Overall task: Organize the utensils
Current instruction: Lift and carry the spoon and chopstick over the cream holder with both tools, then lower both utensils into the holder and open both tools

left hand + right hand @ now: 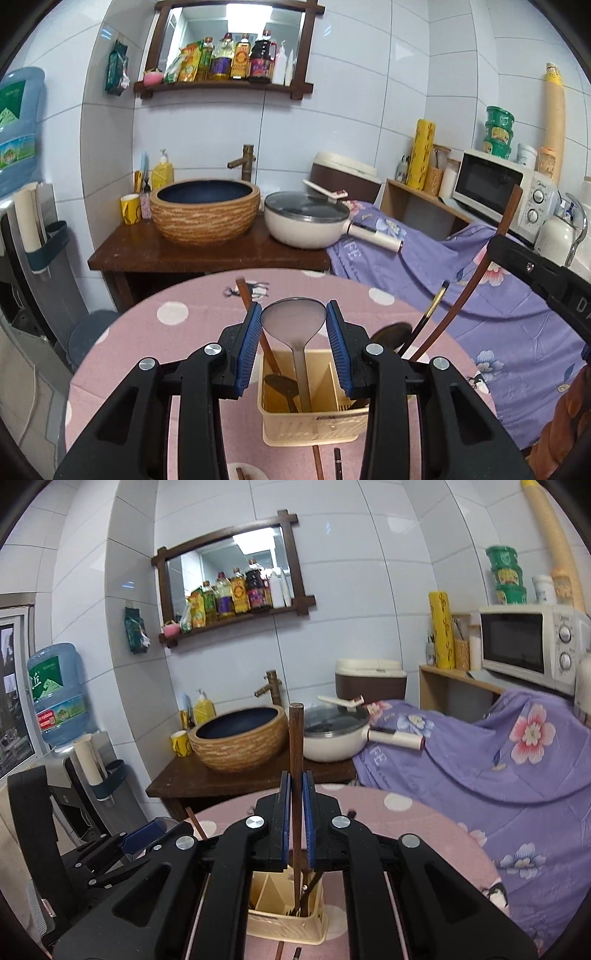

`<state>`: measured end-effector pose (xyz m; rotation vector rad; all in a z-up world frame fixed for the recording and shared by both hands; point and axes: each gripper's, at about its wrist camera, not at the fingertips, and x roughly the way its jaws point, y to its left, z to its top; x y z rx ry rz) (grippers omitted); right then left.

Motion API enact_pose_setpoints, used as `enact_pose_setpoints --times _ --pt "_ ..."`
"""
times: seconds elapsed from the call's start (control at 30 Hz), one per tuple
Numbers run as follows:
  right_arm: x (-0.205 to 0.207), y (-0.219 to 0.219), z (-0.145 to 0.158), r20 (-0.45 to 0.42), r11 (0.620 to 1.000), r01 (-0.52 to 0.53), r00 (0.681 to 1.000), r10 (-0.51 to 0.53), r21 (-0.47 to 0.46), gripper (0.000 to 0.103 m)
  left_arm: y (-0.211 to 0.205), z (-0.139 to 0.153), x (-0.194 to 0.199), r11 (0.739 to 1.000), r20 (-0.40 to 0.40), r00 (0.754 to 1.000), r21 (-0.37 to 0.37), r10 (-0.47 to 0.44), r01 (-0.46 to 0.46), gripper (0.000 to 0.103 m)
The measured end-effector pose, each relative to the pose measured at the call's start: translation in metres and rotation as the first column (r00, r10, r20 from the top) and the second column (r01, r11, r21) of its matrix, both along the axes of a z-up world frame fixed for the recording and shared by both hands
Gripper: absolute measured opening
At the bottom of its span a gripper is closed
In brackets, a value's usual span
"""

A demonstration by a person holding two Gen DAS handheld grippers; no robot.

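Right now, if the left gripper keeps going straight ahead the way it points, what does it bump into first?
Probably the metal ladle: its bowl sits between the left gripper's open fingers, standing in the cream utensil holder. Depth is hard to judge.

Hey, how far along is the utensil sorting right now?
Partly done. The cream utensil caddy already holds a metal ladle and a dark wooden spoon. In hand: the right gripper is shut on a wooden handle standing over the caddy; the left gripper is open around the ladle. Left: loose chopsticks on the pink table.
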<state>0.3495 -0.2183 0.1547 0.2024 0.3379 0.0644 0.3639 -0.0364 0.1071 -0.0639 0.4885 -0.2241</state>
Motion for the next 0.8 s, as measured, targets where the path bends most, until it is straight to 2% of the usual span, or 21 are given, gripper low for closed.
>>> enact_pose_setpoints --times 0.37,0.5,0.67,0.7,0.73,0.77,0.8 --pt "0.015 -0.005 -0.055 -0.123 0.998 -0.005 0.992 0.012 0.059 0.007 -0.003 -0.052 0.001 0.999 -0.082 0.996 0.025 -0.02 0.022 0.035" --pt "0.02 -0.007 -0.068 -0.157 0.998 0.006 0.988 0.004 0.067 0.007 -0.004 -0.061 0.004 0.999 -0.102 0.995 0.044 -0.018 0.023 0.035" --pt "0.018 -0.009 -0.074 -0.152 0.998 -0.004 0.988 0.013 0.06 0.008 -0.005 -0.062 0.0 0.998 -0.089 0.996 0.056 -0.032 0.037 0.037" --pt "0.018 -0.009 -0.074 -0.156 0.998 -0.008 0.988 0.017 0.056 0.012 -0.004 -0.061 -0.003 0.998 -0.086 0.996 0.055 -0.034 0.039 0.039" --pt "0.016 -0.009 -0.075 -0.157 0.999 -0.01 0.987 0.018 0.054 0.018 -0.003 -0.059 -0.006 0.998 -0.08 0.996 0.051 -0.036 0.04 0.047" --pt "0.013 -0.011 -0.075 -0.15 0.998 -0.009 0.988 0.018 0.057 0.038 0.0 -0.057 -0.01 0.998 -0.068 0.997 0.045 -0.037 0.041 0.055" --pt "0.006 -0.014 -0.075 -0.13 0.998 -0.004 0.991 0.013 0.069 0.058 0.002 -0.055 -0.016 0.998 -0.054 0.998 0.038 -0.038 0.04 0.057"
